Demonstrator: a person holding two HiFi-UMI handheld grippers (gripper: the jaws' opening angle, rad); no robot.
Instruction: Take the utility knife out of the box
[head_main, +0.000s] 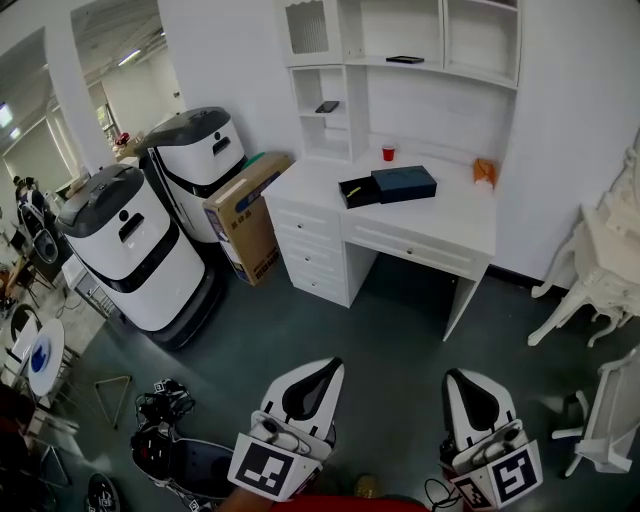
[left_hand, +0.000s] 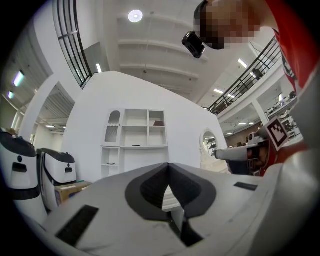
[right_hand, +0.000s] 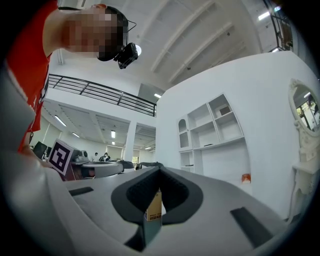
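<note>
Left tool and right tool both have jaws pressed together on nothing, held well short of the counter. Nothing is done yet: the box sits mid-counter near the back edge, its dark tray slid partly out, the utility knife not discernible; the approach and the pick remain.

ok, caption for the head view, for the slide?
Left gripper and right gripper, both shut, face the white desk across the floor; the dark box lies on top.
</note>
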